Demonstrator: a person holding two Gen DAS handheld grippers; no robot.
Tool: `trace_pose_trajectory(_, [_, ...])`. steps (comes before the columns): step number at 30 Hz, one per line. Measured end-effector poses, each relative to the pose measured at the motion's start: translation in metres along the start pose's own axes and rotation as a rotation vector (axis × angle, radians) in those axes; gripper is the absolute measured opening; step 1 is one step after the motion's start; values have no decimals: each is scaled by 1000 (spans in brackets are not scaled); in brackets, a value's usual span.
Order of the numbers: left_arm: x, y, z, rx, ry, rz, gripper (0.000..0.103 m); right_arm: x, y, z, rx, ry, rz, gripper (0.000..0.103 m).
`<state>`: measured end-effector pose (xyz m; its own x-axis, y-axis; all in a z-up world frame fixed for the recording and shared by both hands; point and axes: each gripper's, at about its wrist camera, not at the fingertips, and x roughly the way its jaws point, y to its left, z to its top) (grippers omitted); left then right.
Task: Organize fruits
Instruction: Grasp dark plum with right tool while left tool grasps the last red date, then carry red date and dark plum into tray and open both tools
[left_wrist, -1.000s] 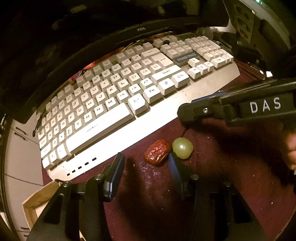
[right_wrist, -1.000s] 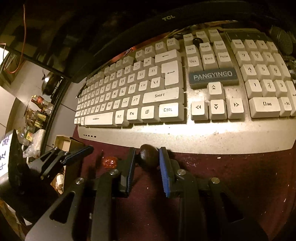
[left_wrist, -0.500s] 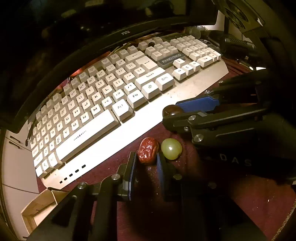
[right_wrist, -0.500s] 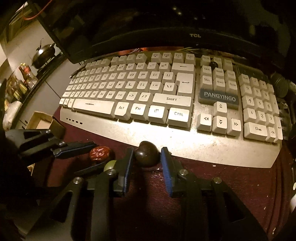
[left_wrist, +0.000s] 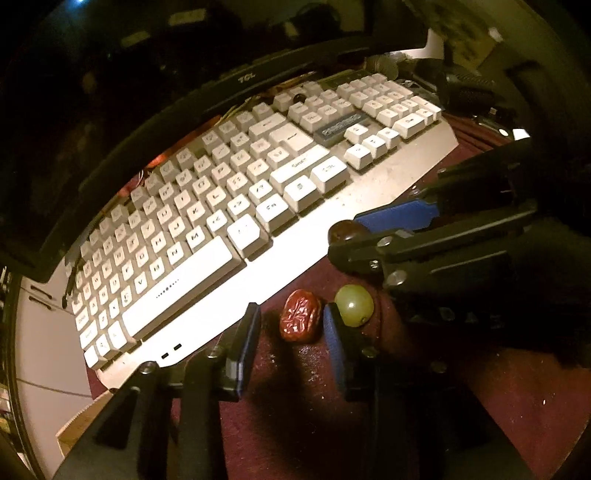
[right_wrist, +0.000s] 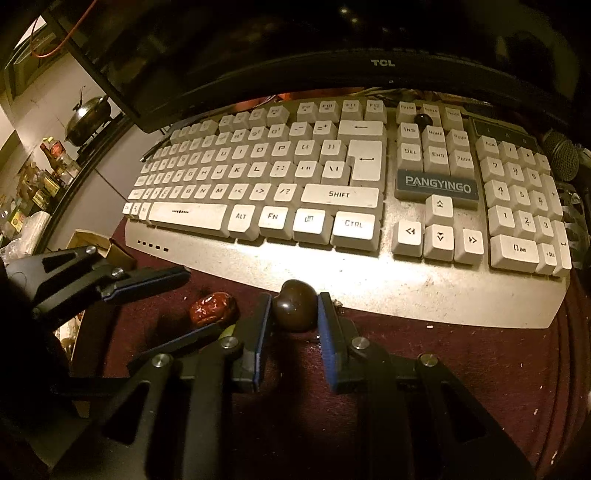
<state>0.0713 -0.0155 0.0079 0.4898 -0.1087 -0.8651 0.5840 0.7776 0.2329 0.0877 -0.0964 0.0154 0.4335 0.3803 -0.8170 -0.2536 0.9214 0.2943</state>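
Note:
A wrinkled red date (left_wrist: 300, 320) lies on the dark red mat between the fingers of my left gripper (left_wrist: 291, 325), which is open around it. A green grape (left_wrist: 354, 305) lies just right of the right finger. My right gripper (right_wrist: 294, 312) is shut on a dark brown fruit (right_wrist: 294, 309) at the keyboard's front edge. The brown fruit also shows in the left wrist view (left_wrist: 345, 231), held in the right gripper (left_wrist: 351, 236). The date also shows in the right wrist view (right_wrist: 213, 308), with the left gripper (right_wrist: 192, 299) beside it.
A white keyboard (right_wrist: 369, 280) fills the far side of the mat, with a monitor (right_wrist: 382, 62) behind it. A cardboard box (right_wrist: 92, 243) sits off the mat's left edge. A microphone (right_wrist: 559, 155) lies at the far right.
My left gripper closed in around the date, then opened wider again; the date stays on the mat. My right gripper swung in beside it, still holding the brown fruit.

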Motion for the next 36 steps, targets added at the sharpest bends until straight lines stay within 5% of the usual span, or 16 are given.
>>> trace_pose_trajectory(1, [3, 2, -1, -12, 17, -23, 20, 0, 0, 0, 3, 0, 3, 26])
trace_pose_trajectory(13, [-20, 11, -22, -112, -21, -32, 19, -11, -4, 1, 18, -47, 23, 26])
trace_pose_trajectory(21, [-74, 28, -53, -313, -95, -32, 19, -20, 7, 0, -23, -85, 53, 26])
trace_pose_trajectory(30, [-172, 25, -136, -520, -283, 103, 19, -42, 61, -18, -180, -180, 125, 26])
trace_pose_trajectory(36, [-195, 37, -183, -644, -313, 187, 19, -54, 114, -41, -307, -215, 180, 26])
